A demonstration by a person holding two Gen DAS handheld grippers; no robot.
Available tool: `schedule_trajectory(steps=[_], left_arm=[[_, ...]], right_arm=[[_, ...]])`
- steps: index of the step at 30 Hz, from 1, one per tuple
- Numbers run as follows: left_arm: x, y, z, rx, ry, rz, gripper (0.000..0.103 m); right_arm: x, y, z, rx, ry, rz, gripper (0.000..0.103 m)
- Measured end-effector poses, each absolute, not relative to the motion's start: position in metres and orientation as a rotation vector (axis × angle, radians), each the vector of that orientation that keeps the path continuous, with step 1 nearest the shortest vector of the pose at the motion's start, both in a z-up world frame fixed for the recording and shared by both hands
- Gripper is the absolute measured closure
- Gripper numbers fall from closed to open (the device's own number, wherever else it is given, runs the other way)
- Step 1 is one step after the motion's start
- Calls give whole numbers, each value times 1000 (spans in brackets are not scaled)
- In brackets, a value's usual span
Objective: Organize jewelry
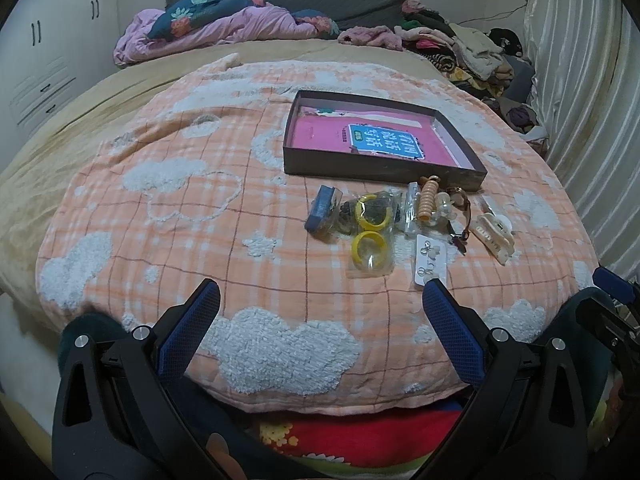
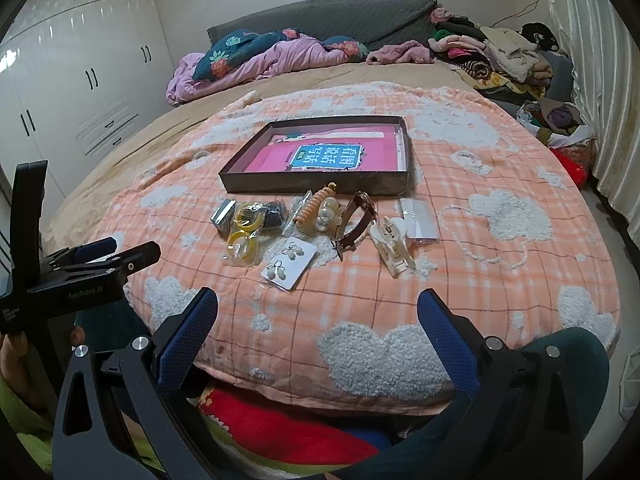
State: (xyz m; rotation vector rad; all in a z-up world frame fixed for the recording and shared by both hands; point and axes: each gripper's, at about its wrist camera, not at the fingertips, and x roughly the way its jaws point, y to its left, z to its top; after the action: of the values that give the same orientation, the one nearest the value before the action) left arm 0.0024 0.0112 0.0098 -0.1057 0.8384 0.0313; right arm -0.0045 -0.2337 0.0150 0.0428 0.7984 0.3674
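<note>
Both of my grippers hang empty above the near edge of the blanket (image 2: 460, 236), the left gripper (image 1: 320, 312) and the right gripper (image 2: 318, 316) each with jaws spread wide and nothing between the blue pads; the jewelry lies in a loose heap well ahead of me, just in front of the shallow box (image 2: 320, 182) where I judge it should end up.

Plenty could go wrong; the blanket is soft and tufted, so a press down on a flat thing like the earring card (image 2: 289, 262) may only sink it into the pile, and my pads could pinch cloth with it; the yellow rings (image 1: 370, 246) sit in a clear bag that looks slippery; the watch (image 2: 358, 216) leans against the hair clip (image 2: 392, 250) and the pearl piece (image 2: 328, 210), so lifting one may drag or scatter its neighbours; the spiral hair tie (image 2: 316, 208) could roll off. The box rests on the same yielding cloth, so a bump against its wall might tip or shove it.

Around me is a bedroom; a crumpled purple quilt (image 2: 256, 58) and a stack of clothes (image 2: 496, 56) lie by the grey headboard (image 2: 320, 16), white wardrobes (image 2: 80, 80) stand to the left, a pale curtain (image 1: 580, 80) hangs on the right.
</note>
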Motion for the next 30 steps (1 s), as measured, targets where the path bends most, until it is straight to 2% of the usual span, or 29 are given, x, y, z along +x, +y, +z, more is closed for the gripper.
schedule_trajectory(steps=[12,24,26,30], left_arm=[[26,38,-8,-132,896,66,8],[97,36,-43,-76,998,2,9],[106,35,-50,-68,1007,-11,12],[122,34,-62,-45,1023,-14,25]], right_arm=[[31,-225,6,29,840,410,4],[82,-235,-18,54,904,387,4],[86,-240,-26,64,916,376,4],[93,-252,-40,97,945,344,4]])
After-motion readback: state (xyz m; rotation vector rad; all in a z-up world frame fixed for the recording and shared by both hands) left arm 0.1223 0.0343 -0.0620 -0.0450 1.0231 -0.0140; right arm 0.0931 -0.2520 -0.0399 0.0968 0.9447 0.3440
